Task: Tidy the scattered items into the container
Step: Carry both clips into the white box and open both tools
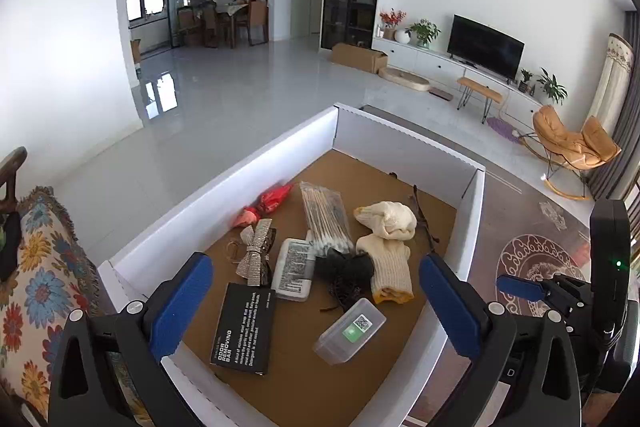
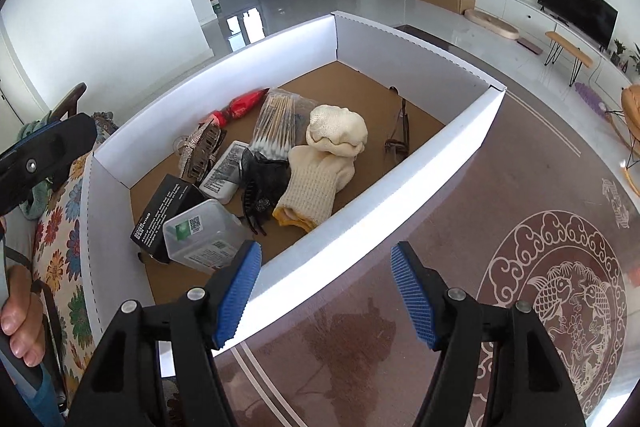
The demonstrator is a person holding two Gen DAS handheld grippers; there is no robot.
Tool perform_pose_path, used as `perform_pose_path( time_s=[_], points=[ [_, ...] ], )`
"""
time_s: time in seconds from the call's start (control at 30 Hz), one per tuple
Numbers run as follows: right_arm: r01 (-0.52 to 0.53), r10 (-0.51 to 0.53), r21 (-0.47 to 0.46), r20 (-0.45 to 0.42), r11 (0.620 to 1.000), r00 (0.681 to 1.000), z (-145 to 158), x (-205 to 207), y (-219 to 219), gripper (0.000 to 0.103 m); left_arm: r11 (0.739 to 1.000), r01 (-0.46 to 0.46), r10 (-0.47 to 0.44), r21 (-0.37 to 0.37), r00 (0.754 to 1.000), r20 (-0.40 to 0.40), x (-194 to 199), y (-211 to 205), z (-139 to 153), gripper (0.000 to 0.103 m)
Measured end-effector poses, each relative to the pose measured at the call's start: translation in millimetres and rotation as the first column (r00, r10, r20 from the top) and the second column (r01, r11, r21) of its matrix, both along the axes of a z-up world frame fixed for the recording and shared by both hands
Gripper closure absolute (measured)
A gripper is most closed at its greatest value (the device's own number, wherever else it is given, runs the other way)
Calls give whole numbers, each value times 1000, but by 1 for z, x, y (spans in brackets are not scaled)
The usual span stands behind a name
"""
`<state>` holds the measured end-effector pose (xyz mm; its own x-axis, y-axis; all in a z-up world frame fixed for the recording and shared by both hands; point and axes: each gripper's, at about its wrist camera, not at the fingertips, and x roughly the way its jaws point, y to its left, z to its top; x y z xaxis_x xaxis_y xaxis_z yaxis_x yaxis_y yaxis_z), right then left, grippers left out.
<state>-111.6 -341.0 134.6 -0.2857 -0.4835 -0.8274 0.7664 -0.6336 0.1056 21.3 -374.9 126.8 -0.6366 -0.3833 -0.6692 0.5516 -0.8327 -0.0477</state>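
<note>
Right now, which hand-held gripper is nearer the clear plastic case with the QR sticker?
Left. The left hand-held gripper hangs open right above the clear plastic case inside the white box; the right hand-held gripper hangs open outside the box's wall.

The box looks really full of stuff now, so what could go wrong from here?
The glasses lie loose near the far wall of the white box; anything dropped there might bend them. The clear plastic case leans on the black carton and could slide. The open right gripper hangs right at the box's near wall, so a careless move might bump or shift the box.
</note>
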Motion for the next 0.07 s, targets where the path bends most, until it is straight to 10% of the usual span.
perform_pose_path(
  time_s=[0.07],
  points=[
    [-13,12,-5,-20,1000,1000,4,4,-10,34,1000,-18,19,-18,1000,6,1,0,0,0]
  ],
)
